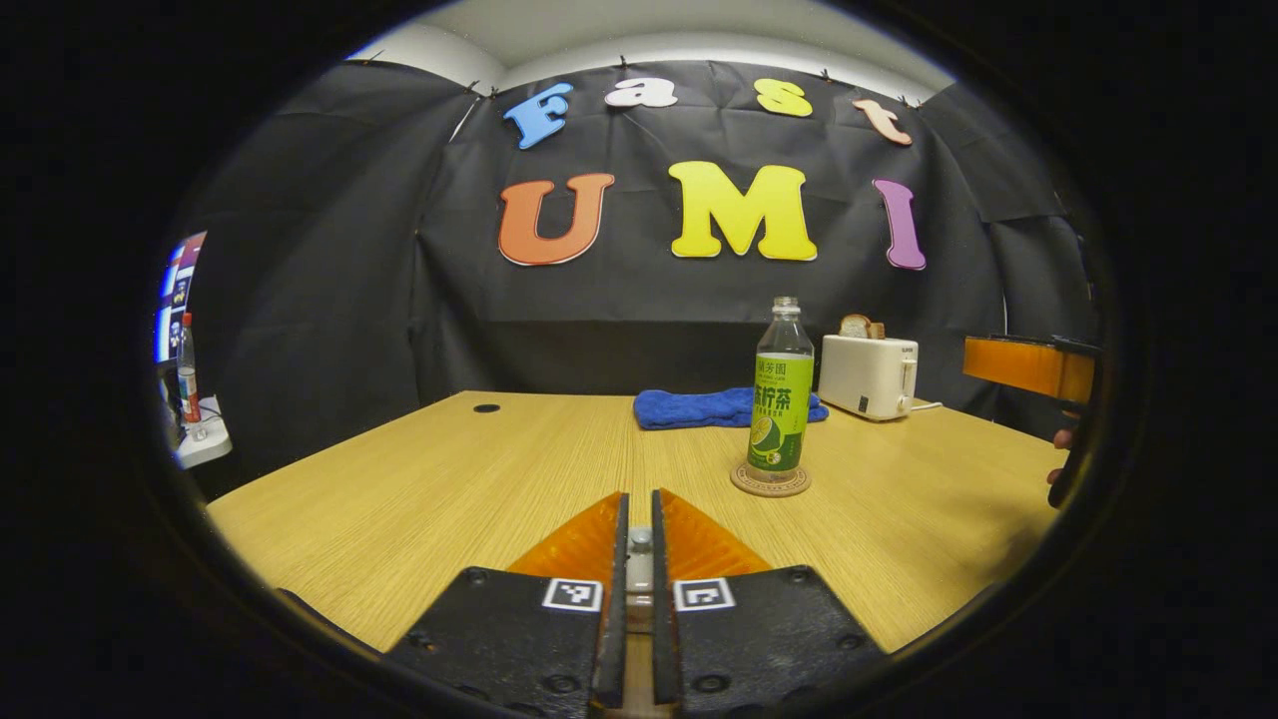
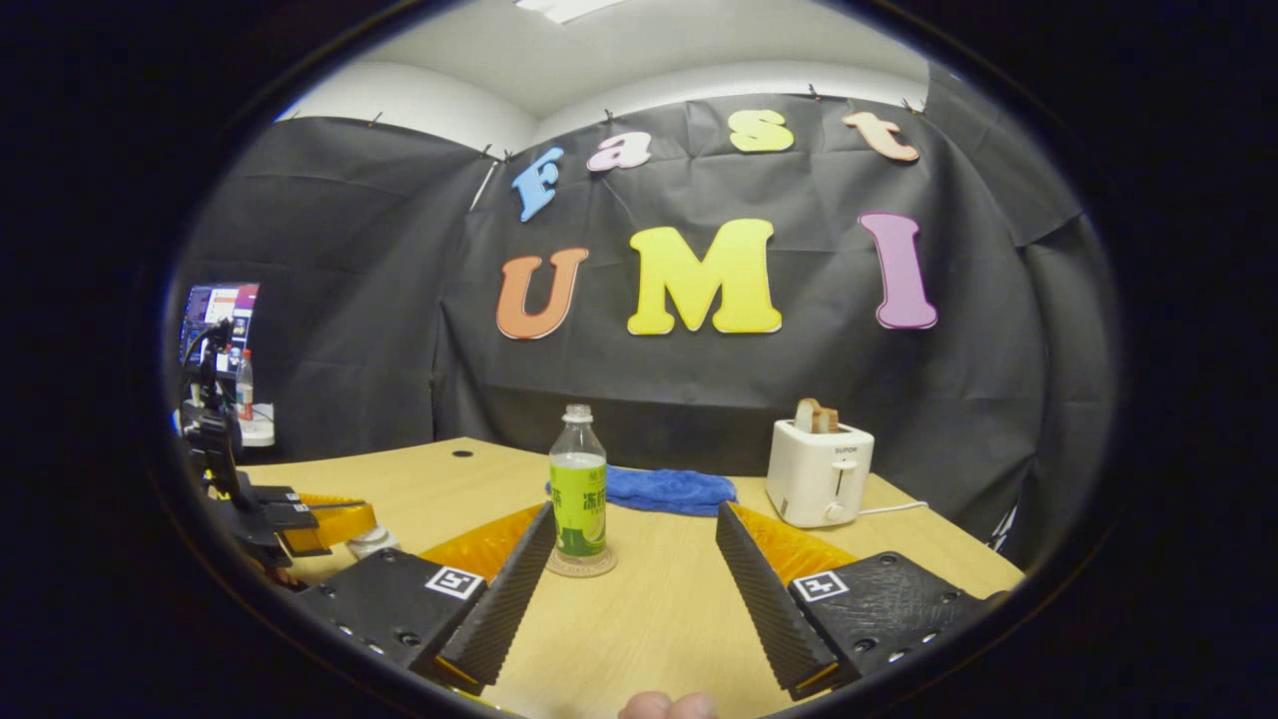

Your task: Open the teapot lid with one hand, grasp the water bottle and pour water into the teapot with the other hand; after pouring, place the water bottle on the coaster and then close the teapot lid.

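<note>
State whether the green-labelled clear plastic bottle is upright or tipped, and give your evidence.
Upright. The green-labelled clear plastic bottle stands with its neck pointing straight up and its base flat on the round cork coaster on the light wooden table.

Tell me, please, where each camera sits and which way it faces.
Left gripper view: rides the left gripper, low over the table, facing the bottle on its coaster; its closed fingers show below.
Right gripper view: rides the right gripper, facing the same bottle; open fingers and a fingertip show.
Shared: bottle, blue towel, toaster.
</note>
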Motion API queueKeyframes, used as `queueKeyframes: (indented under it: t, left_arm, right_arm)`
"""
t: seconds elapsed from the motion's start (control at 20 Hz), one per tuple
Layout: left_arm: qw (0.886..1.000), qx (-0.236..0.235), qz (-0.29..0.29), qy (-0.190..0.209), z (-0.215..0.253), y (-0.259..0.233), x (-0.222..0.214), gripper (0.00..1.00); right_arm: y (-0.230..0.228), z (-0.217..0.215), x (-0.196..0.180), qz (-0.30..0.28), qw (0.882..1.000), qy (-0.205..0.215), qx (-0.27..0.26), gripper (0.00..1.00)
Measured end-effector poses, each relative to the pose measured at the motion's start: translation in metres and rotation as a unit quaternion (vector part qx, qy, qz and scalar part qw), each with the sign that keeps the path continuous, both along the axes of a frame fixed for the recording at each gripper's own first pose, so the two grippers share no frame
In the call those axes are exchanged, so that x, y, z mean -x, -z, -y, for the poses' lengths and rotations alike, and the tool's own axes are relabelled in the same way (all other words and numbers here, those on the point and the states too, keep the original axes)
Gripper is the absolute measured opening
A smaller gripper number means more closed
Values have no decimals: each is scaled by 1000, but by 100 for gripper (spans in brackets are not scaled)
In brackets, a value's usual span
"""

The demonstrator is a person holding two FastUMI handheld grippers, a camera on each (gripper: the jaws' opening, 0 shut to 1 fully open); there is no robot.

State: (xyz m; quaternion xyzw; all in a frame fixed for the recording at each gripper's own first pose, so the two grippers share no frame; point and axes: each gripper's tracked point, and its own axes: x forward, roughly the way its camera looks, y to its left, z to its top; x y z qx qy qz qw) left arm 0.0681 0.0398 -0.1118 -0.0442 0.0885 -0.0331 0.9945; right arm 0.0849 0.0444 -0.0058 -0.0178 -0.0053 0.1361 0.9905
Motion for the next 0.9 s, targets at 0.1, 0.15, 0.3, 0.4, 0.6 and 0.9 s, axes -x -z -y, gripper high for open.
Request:
queueKeyframes:
  t: [0.1, 0.15, 0.3, 0.4, 0.6, 0.9]
  left_arm:
    - [1000, -1, 4, -9, -1, -6, 4, 34]
    - [1000, -8, 13, -13, -2, -13, 5, 55]
    - [999, -21, 32, -26, -2, -43, 13, 97]
    - [998, -14, 51, -20, 9, -72, 20, 97]
    - [996, -6, 82, -19, 27, -118, 36, 96]
    - [996, 8, 91, -23, 38, -140, 60, 96]
  right_arm:
    - [3, 3, 1, -6, 1000, 6, -15, 96]
    - [4, 5, 2, -8, 1000, 11, -22, 96]
    - [8, 12, 11, -11, 999, 30, -33, 96]
    - [0, 17, 21, -2, 998, 41, -36, 96]
    - [-31, 34, 42, 33, 997, 68, -30, 96]
    - [-36, 37, 78, 44, 995, 85, -25, 94]
